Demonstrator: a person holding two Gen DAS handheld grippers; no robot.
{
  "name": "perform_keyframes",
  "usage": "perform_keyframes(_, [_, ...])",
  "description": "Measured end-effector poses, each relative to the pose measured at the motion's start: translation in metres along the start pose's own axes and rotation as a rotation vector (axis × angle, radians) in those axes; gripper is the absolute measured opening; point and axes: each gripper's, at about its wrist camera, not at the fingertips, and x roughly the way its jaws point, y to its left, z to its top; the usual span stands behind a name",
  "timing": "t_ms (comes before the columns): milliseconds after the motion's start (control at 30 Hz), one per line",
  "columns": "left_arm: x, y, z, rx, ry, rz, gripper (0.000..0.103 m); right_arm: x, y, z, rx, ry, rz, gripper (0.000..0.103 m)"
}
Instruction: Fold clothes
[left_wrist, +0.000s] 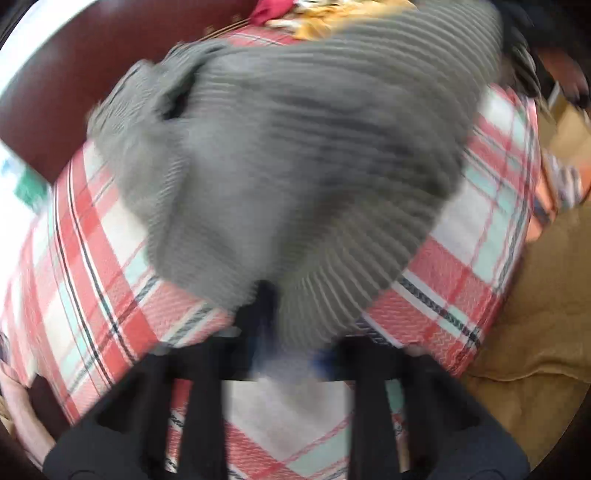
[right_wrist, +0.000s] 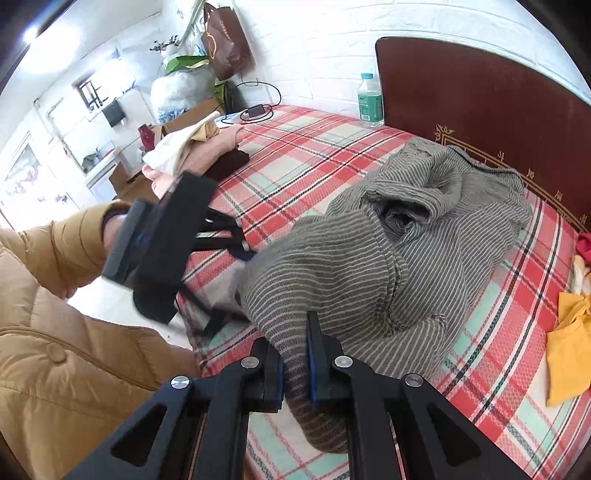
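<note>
A grey striped garment (right_wrist: 406, 240) lies crumpled on the red plaid bed sheet (right_wrist: 303, 147). My right gripper (right_wrist: 295, 354) is shut on a fold of its near edge, and the cloth is pinched between the blue pads. My left gripper (right_wrist: 245, 253) reaches in from the left, its tips at the garment's left edge. In the blurred left wrist view the garment (left_wrist: 295, 147) fills the middle. A strip of it runs down between the fingers of the left gripper (left_wrist: 291, 332), which looks shut on it.
A dark red headboard (right_wrist: 480, 103) stands behind the bed, with a water bottle (right_wrist: 370, 99) beside it. Folded clothes (right_wrist: 199, 147) are stacked at the far left corner. A yellow cloth (right_wrist: 569, 350) lies at the right edge. A person's tan padded sleeve (right_wrist: 55, 332) is at the left.
</note>
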Motion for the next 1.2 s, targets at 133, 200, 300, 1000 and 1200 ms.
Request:
perform_keyframes(133, [-0.04,0.029,0.017,0.017,-0.062,0.007,0.013,-0.014,-0.005,0.014,-0.042,-0.025,-0.048,0.009])
perform_keyframes(200, [-0.059,0.041,0.03,0.039,-0.09,0.024,0.013,-0.023,-0.015,0.029,-0.06,-0.049,-0.086,0.009])
perform_keyframes(300, [-0.075,0.062,0.06,0.065,-0.107,0.084,0.013,-0.034,-0.036,0.058,-0.075,-0.082,-0.139,0.008])
perform_keyframes(1000, [0.03,0.257,0.194,-0.45,0.0,0.192,0.04,0.075,-0.265,0.203,0.158,0.016,-0.248,0.008])
perform_keyframes(1200, [-0.012,0.221,0.184,-0.387,-0.247,0.067,0.065,0.113,-0.301,0.194,0.244,0.059,-0.233,0.01])
